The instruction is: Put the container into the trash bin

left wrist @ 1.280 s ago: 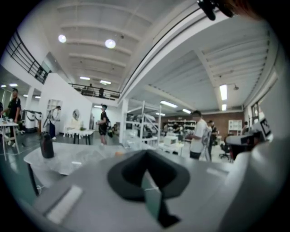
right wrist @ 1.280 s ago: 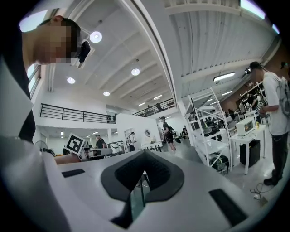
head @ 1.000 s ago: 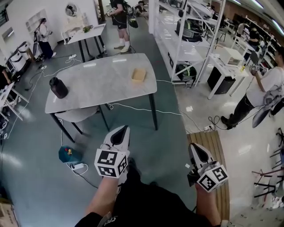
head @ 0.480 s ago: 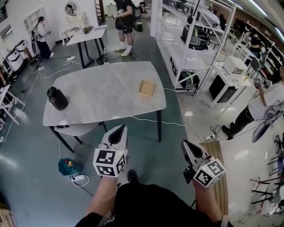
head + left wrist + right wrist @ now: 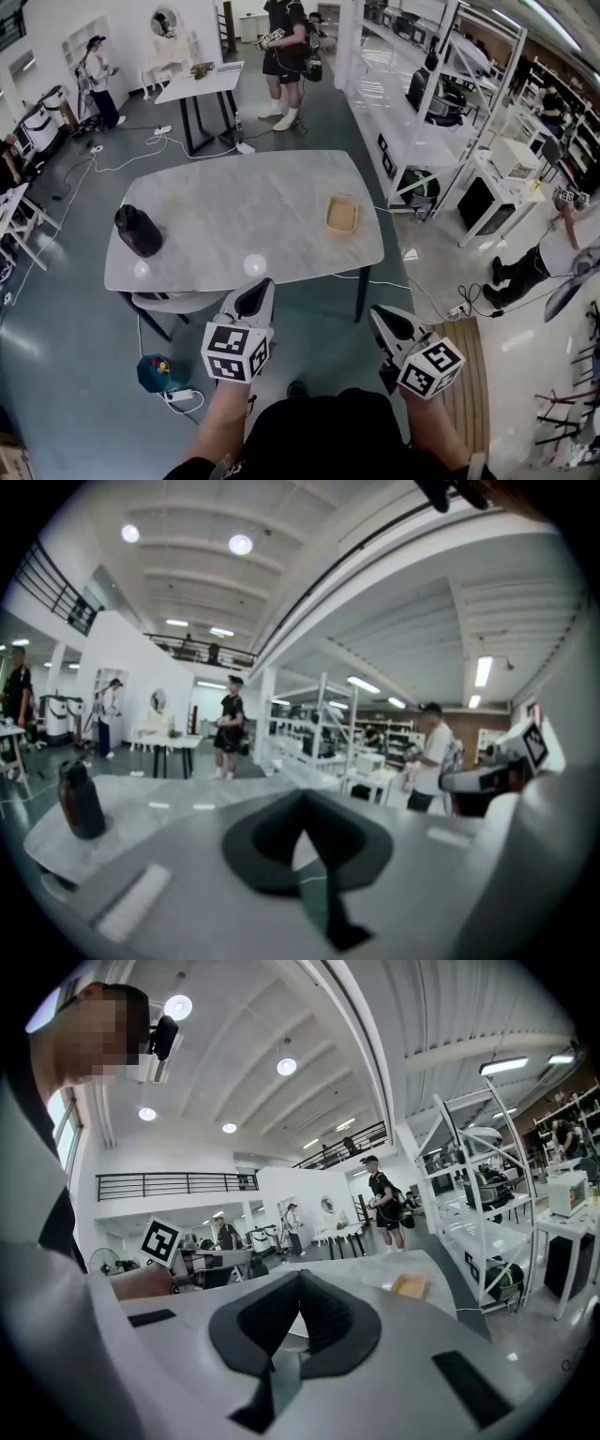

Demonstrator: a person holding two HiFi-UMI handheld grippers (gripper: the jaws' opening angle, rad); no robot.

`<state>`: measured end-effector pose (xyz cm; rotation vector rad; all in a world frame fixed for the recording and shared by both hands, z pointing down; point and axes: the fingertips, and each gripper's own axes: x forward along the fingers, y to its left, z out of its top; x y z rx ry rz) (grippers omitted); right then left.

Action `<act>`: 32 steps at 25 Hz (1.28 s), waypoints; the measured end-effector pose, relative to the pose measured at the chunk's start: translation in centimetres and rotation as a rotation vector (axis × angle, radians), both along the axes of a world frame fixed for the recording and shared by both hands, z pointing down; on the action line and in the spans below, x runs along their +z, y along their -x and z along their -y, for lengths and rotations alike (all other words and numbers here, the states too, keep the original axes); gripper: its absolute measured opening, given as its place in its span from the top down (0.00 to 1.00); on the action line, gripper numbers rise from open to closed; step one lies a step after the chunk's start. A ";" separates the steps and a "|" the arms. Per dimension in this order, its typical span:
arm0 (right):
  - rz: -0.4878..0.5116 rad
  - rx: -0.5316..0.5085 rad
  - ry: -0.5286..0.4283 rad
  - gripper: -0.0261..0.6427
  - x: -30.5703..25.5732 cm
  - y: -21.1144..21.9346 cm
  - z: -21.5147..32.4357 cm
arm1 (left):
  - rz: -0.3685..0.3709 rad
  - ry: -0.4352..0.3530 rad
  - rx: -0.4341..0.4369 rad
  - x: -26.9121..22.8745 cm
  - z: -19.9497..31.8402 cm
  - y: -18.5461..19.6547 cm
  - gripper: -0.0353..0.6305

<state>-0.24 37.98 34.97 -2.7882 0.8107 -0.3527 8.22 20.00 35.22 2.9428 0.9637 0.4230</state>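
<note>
The container (image 5: 342, 214) is a small tan open box on the right part of the grey marble table (image 5: 234, 211); it also shows in the right gripper view, container (image 5: 409, 1284). My left gripper (image 5: 262, 285) is held in the air just short of the table's near edge, its jaws together with nothing in them. My right gripper (image 5: 378, 316) hangs over the floor by the table's near right corner, also shut and empty. The left gripper view looks past shut jaws, left gripper (image 5: 301, 802), across the tabletop; there the container is hidden.
A dark bottle (image 5: 139, 231) stands at the table's left end. A small teal tub (image 5: 156, 372) and a power strip lie on the floor by the near left leg. White shelving (image 5: 412, 103) runs along the right. People stand beyond the table and at the right.
The table has come closer in the head view and now fills the middle. Both grippers have travelled forward with me toward its near edge, still shut.
</note>
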 end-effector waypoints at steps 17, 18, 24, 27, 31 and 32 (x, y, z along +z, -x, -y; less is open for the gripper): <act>0.047 -0.043 -0.039 0.97 3.3 -15.1 -4.3 | -0.007 0.004 -0.027 0.1 -4.4 -14.4 0.93; 0.043 -0.048 -0.038 0.97 3.1 -16.6 -4.9 | -0.010 -0.001 -0.030 -0.2 -4.9 -15.5 0.93; 0.015 -0.094 -0.042 0.97 2.3 -23.9 -8.5 | -0.013 -0.018 -0.067 -1.1 -7.8 -21.5 0.93; 0.050 -0.118 -0.032 0.97 3.6 -26.0 -10.3 | 0.000 -0.031 -0.067 -0.8 -9.7 -23.1 0.93; 0.094 -0.124 -0.008 0.97 5.4 -28.6 -12.0 | 0.009 -0.049 -0.042 0.2 -11.7 -25.1 0.93; 0.098 -0.128 -0.002 0.97 5.6 -29.1 -11.8 | 0.010 -0.046 -0.039 0.3 -11.7 -25.7 0.93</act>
